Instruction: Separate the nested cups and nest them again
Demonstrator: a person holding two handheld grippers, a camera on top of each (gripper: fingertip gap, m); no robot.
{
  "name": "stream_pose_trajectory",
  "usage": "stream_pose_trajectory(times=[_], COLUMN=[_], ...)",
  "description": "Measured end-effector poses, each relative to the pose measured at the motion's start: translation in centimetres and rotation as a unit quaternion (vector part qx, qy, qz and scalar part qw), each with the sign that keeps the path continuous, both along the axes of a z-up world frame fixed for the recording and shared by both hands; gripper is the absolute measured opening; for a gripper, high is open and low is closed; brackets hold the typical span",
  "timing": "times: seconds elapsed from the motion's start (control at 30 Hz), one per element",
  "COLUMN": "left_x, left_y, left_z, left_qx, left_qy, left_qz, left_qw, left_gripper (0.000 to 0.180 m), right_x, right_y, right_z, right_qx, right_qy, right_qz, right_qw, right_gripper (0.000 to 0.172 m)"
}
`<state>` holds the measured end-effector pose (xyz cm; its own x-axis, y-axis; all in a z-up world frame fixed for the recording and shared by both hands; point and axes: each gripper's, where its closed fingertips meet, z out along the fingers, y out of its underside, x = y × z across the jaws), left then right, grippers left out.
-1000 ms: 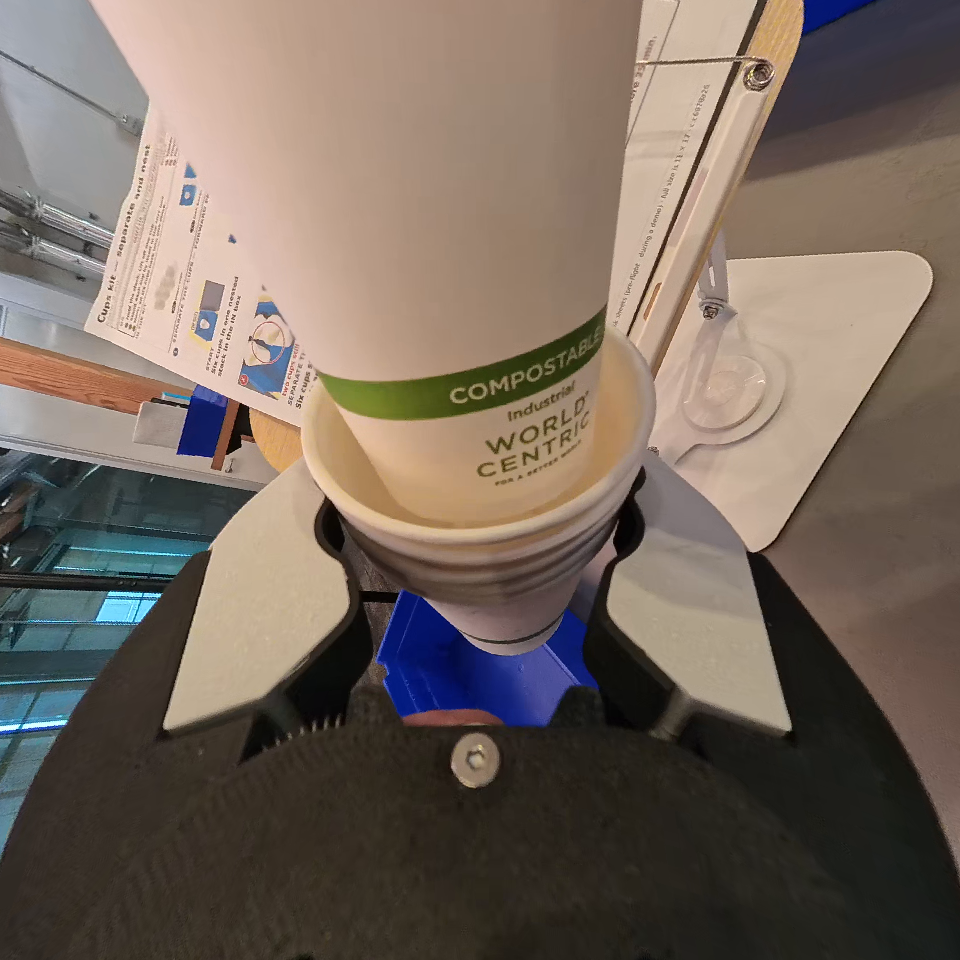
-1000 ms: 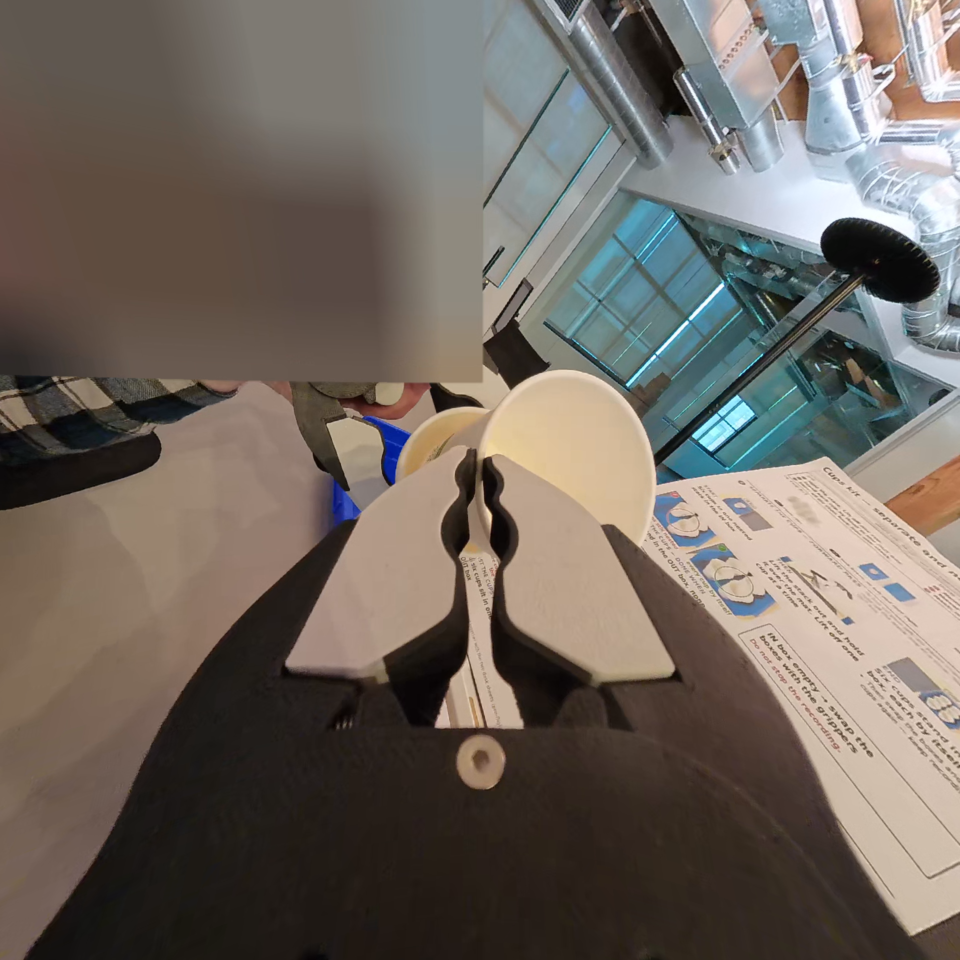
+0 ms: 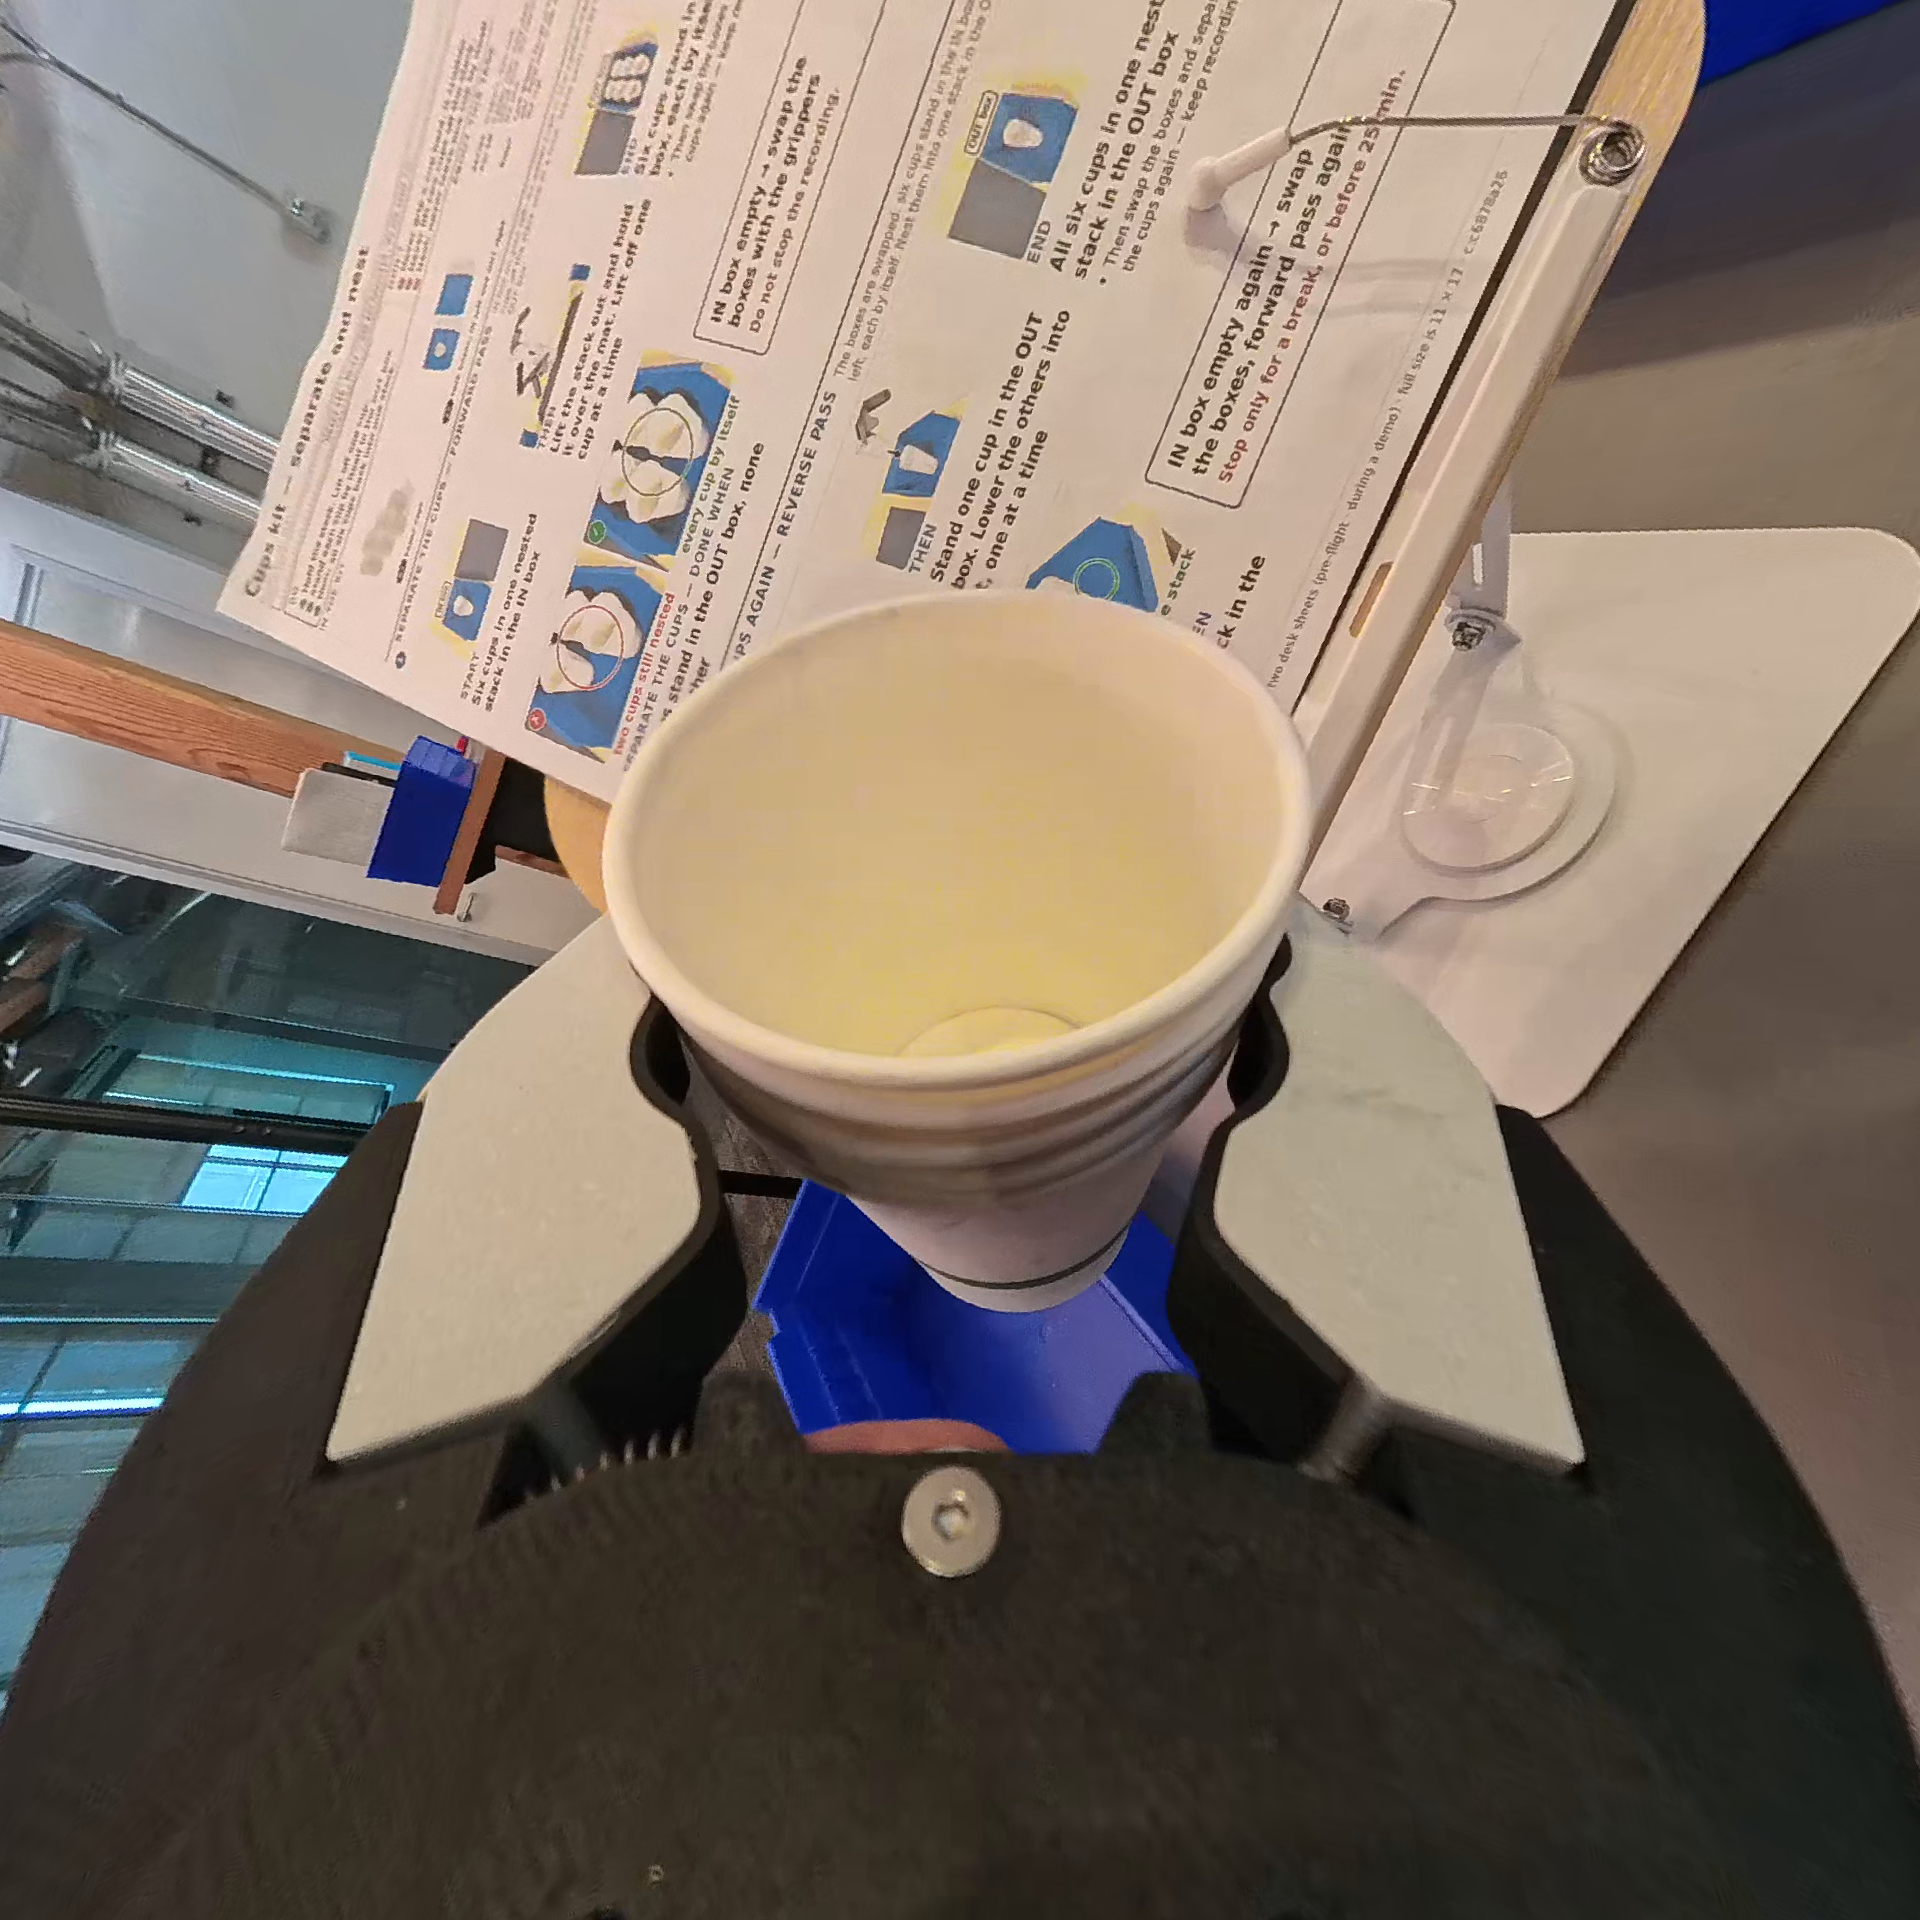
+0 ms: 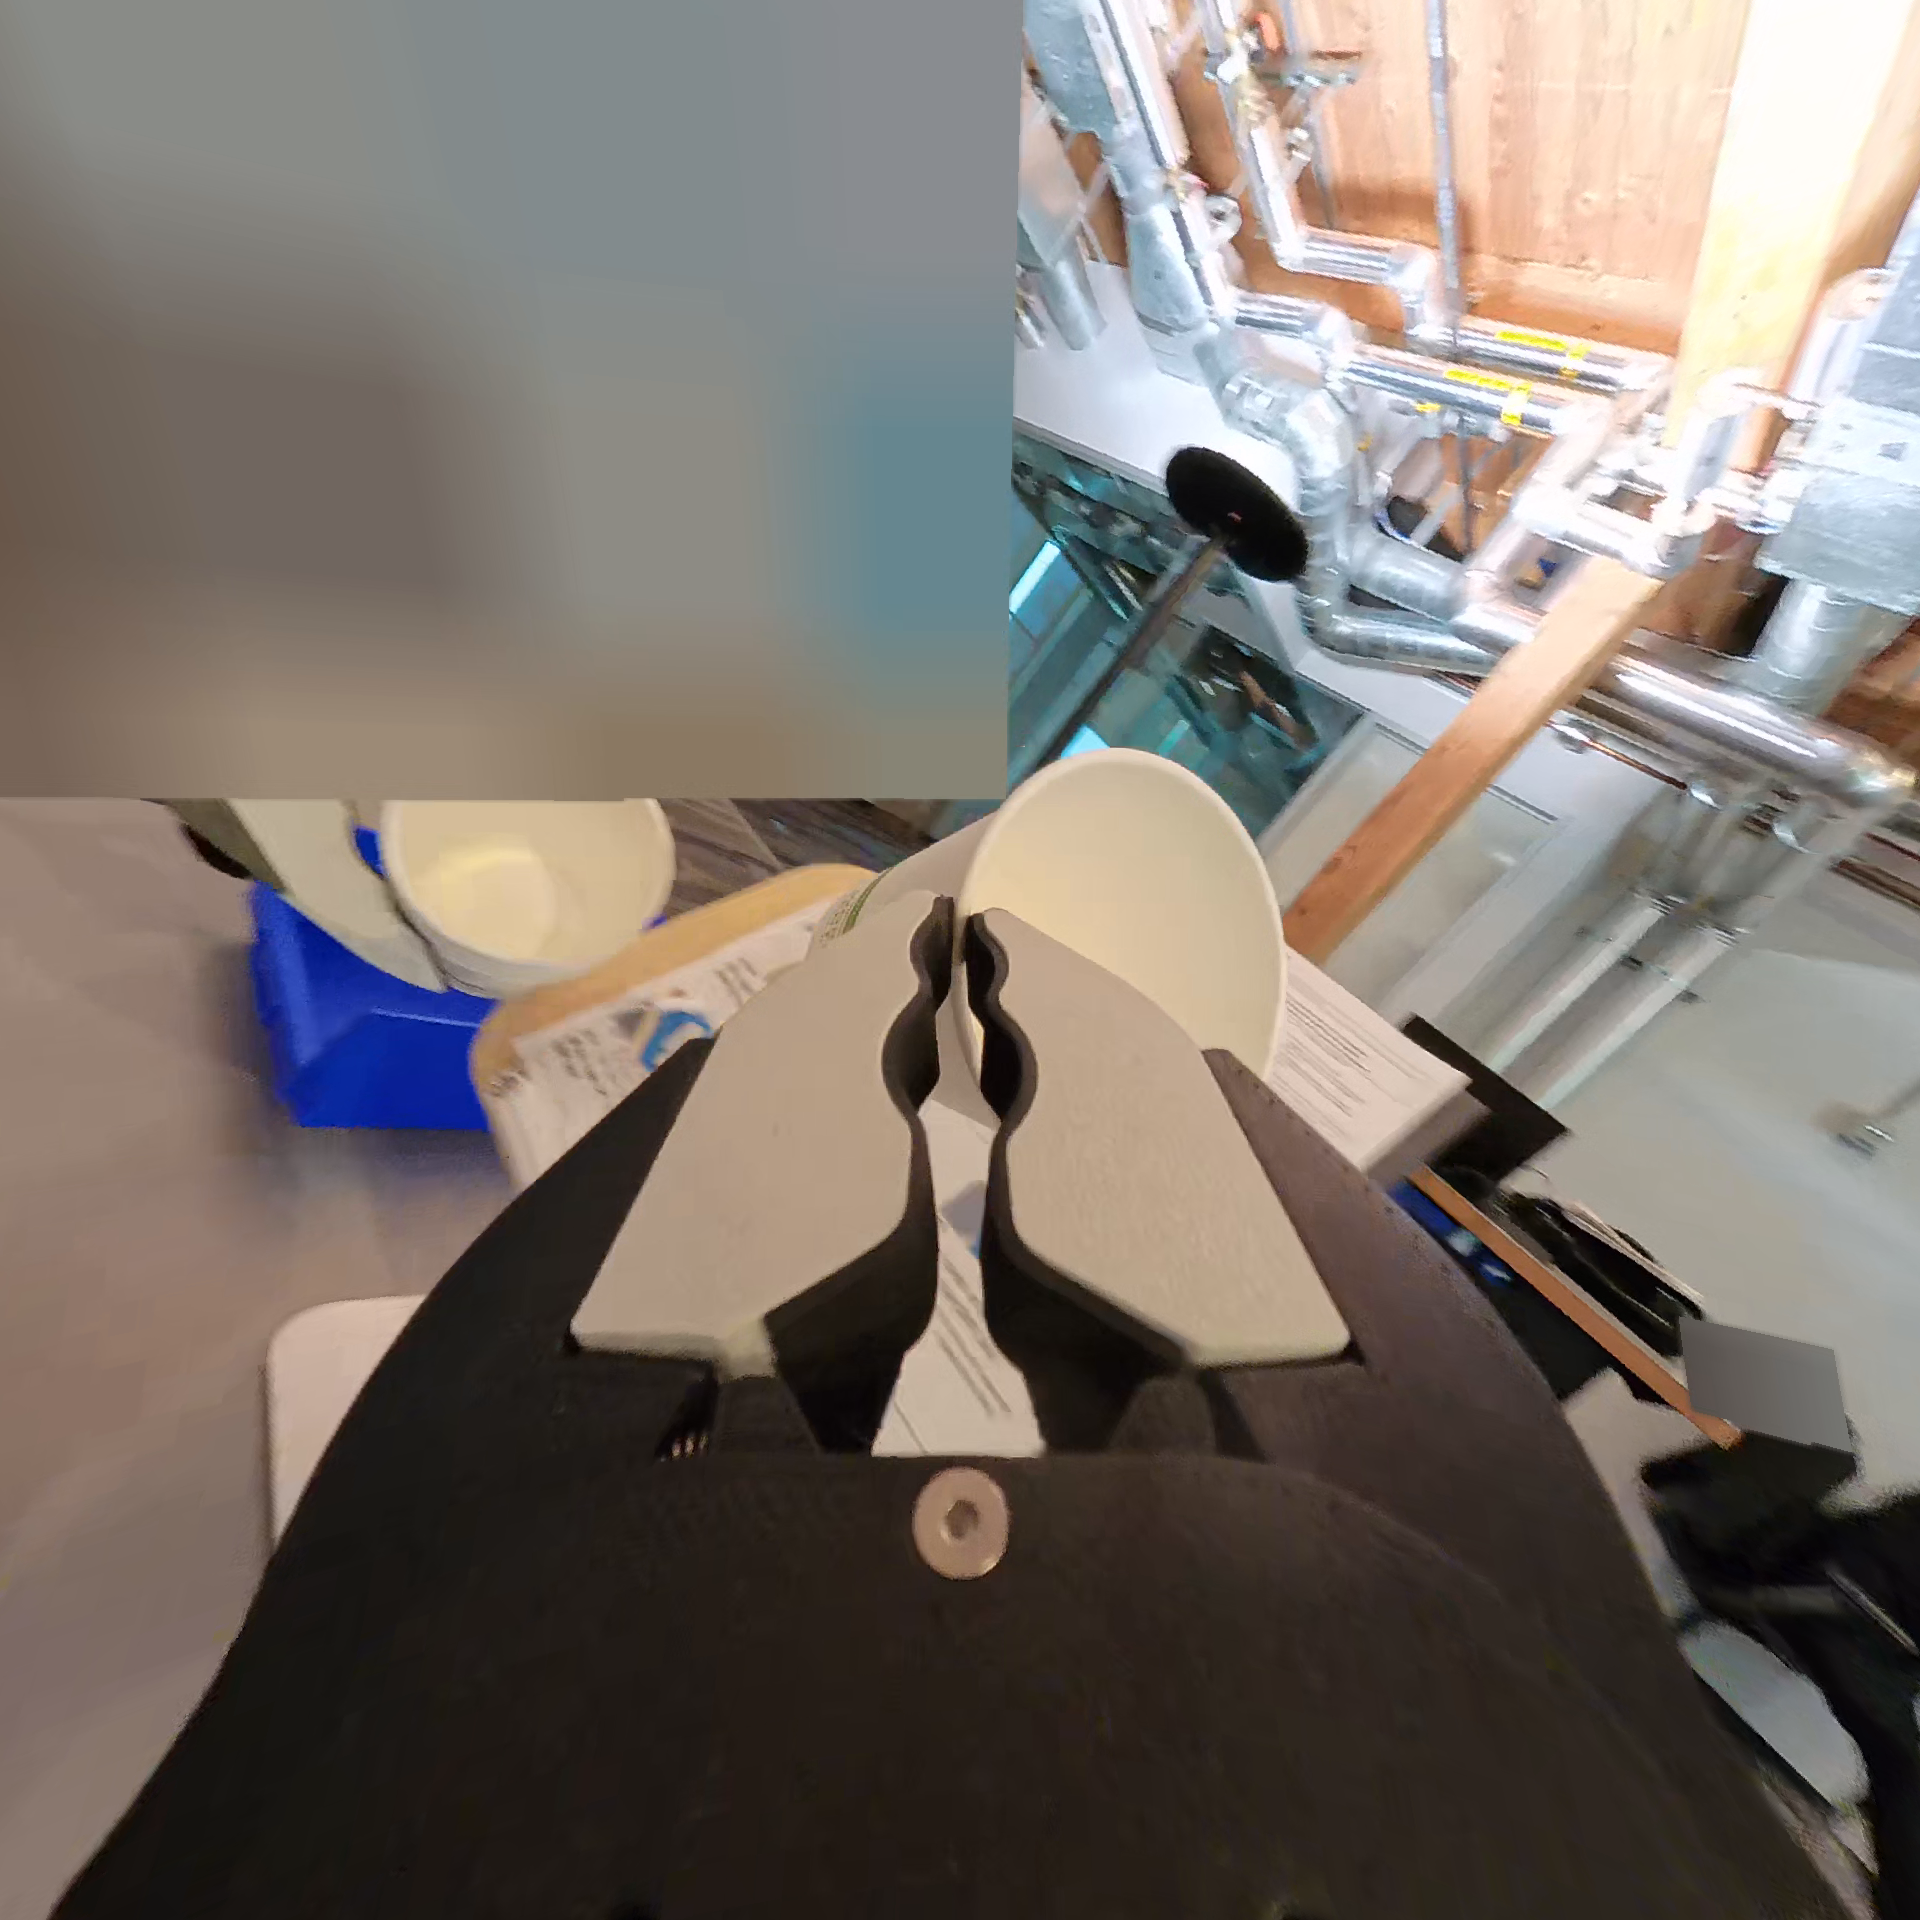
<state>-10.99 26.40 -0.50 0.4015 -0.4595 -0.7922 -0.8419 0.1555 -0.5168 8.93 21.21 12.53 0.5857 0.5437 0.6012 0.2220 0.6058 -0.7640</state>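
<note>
1. Nearest the right camera, the right hand-held gripper is pinched nearly shut on the wall of a single white cup. One finger sits inside the rim and the other outside, so only a thin strip of paper is gripped. I'd worry the wall creases, or the cup pivots and slips out if the wrist swings fast.
2. That cup lies tipped on its side in the air, mouth turned towards the camera and off to the right. It is well clear of the stack, so setting it down upright calls for a wrist roll. A hurried roll could land it on its edge and topple it.
3. The left hand-held gripper is spread wide around the remaining stack of cups, just under the layered rims. Its fingers flank the stack closely on both sides, and I take them to be gripping it. The stack seems partly hung by its rims, so a loosened grip could let it drop.
4. Below the stack's base sits the blue box on the desk. If the stack falls, it should land there, though it might tip over.
5. From the right camera the left gripper and its stack show farther off to the left, above the blue box, with the two grippers well apart.
6. Beyond stands the instruction sheet on its white stand. A wide swing of the right wrist could knock into it.
</note>
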Motion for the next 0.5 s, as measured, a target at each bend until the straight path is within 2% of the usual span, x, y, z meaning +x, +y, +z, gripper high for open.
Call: stream_pose_trajectory(times=[0.13,0.23,0.37,0.5], left_x=[-0.4,-0.7,-0.8,-0.9], left_y=[-0.1,-0.2,-0.1,0.1], left_z=[0.5,0.7,0.7,0.5], left_qx=[0.005,0.009,0.009,0.007], left_qy=[-0.004,-0.006,-0.005,-0.004], left_qz=[0.004,0.008,0.010,0.012], left_qw=[1.000,1.000,1.000,1.000], left_gripper=[0.103,0.104,0.104,0.104], right_x=[4.9,8.5,12.9,16.0], right_y=[2.1,4.3,7.8,11.1], right_z=[0.7,0.1,-2.1,-5.3], right_qx=[0.000,-0.002,-0.038,-0.094], right_qy=[0.015,-0.003,-0.040,-0.078], right_qz=[-0.080,-0.163,-0.266,-0.328], right_qw=[0.997,0.987,0.962,0.937], right_gripper=[0.002,0.002,0.003,0.003])
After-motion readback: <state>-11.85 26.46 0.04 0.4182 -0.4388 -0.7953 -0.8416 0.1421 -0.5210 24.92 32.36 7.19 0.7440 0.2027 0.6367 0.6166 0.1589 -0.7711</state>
